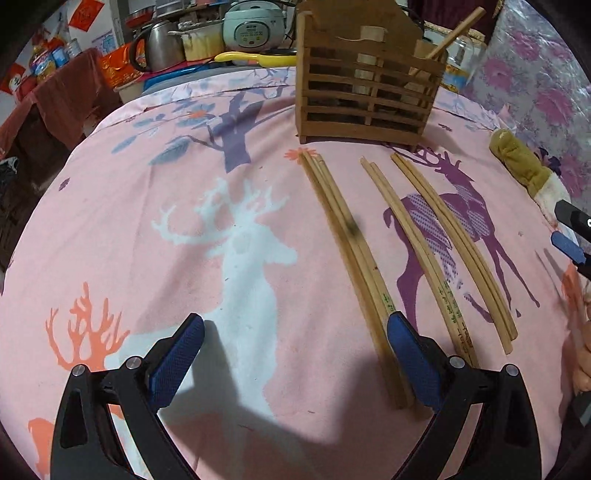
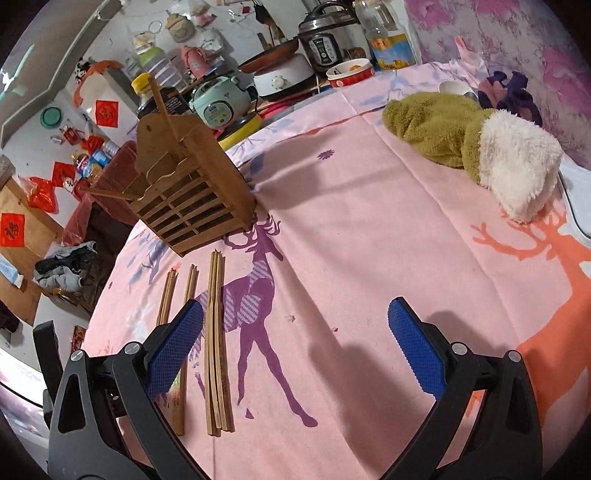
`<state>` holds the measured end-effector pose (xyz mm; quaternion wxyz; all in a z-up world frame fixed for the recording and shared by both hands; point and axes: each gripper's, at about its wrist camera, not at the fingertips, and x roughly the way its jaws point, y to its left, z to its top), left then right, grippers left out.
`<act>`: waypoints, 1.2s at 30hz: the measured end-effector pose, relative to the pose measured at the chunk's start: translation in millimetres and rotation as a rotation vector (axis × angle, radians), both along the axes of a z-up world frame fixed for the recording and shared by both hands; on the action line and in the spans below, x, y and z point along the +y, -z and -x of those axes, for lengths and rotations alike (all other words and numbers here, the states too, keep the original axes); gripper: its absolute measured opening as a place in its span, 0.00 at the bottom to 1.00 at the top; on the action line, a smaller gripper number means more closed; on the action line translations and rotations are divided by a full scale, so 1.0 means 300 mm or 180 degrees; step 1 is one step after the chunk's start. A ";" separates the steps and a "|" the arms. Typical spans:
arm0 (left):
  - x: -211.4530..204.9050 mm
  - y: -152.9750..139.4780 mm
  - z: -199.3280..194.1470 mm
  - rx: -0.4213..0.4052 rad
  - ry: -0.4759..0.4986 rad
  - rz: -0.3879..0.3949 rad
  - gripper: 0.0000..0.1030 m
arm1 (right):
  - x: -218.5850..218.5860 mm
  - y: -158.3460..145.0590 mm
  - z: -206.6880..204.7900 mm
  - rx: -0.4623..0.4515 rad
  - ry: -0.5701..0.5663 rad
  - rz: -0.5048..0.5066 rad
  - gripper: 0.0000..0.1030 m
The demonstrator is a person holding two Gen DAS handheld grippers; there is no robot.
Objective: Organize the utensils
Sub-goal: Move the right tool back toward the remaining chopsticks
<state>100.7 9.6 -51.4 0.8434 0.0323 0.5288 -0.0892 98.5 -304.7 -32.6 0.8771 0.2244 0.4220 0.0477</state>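
Observation:
Three bundles of wooden chopsticks lie side by side on the pink deer-print cloth: a left bundle [image 1: 351, 254], a middle bundle [image 1: 413, 243] and a right bundle [image 1: 458, 240]. Behind them stands a slatted wooden utensil holder [image 1: 365, 88] with one chopstick [image 1: 456, 31] leaning out of it. My left gripper [image 1: 295, 354] is open and empty, low over the cloth, its right finger beside the left bundle's near end. My right gripper [image 2: 295, 343] is open and empty, to the right of the bundles [image 2: 218, 339]; the holder also shows in the right wrist view [image 2: 188, 199].
An olive and white plush cloth [image 2: 476, 147] lies at the table's right side. Rice cookers, a kettle, bottles and bowls crowd the far edge [image 2: 325, 48]. The table's left edge drops to a cluttered floor [image 2: 66, 266]. The right gripper's tip shows at the left wrist view's right edge [image 1: 570, 243].

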 end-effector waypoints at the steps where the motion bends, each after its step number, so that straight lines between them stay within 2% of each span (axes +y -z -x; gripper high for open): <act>1: -0.006 0.001 -0.001 -0.0011 0.0009 -0.0015 0.95 | 0.005 -0.002 -0.001 -0.0003 -0.0011 0.0025 0.94; 4: -0.001 0.005 -0.019 0.0005 -0.0030 -0.0004 0.96 | 0.032 -0.008 0.001 -0.0032 -0.0077 0.0150 0.94; 11: 0.105 0.003 -0.065 0.0043 -0.0415 0.0011 0.95 | 0.095 -0.015 0.014 -0.0075 -0.0305 0.0407 0.94; 14: 0.113 -0.002 -0.060 0.0046 -0.0430 0.0041 0.95 | 0.139 -0.018 0.029 -0.0091 -0.0448 0.0604 0.94; 17: 0.094 -0.001 -0.047 0.0011 -0.0374 -0.0061 0.95 | 0.188 -0.020 0.055 -0.0135 -0.0566 0.0839 0.93; 21: 0.066 0.015 -0.044 0.0017 -0.0312 -0.0214 0.96 | 0.225 -0.010 0.087 -0.0128 -0.0756 0.0898 0.80; 25: 0.070 0.016 -0.043 0.0019 -0.0314 -0.0204 0.96 | 0.226 0.010 0.115 -0.0038 -0.0896 0.0850 0.65; 36: 0.068 0.016 -0.044 0.0019 -0.0315 -0.0204 0.96 | 0.296 0.058 0.180 0.0008 -0.1158 0.1455 0.62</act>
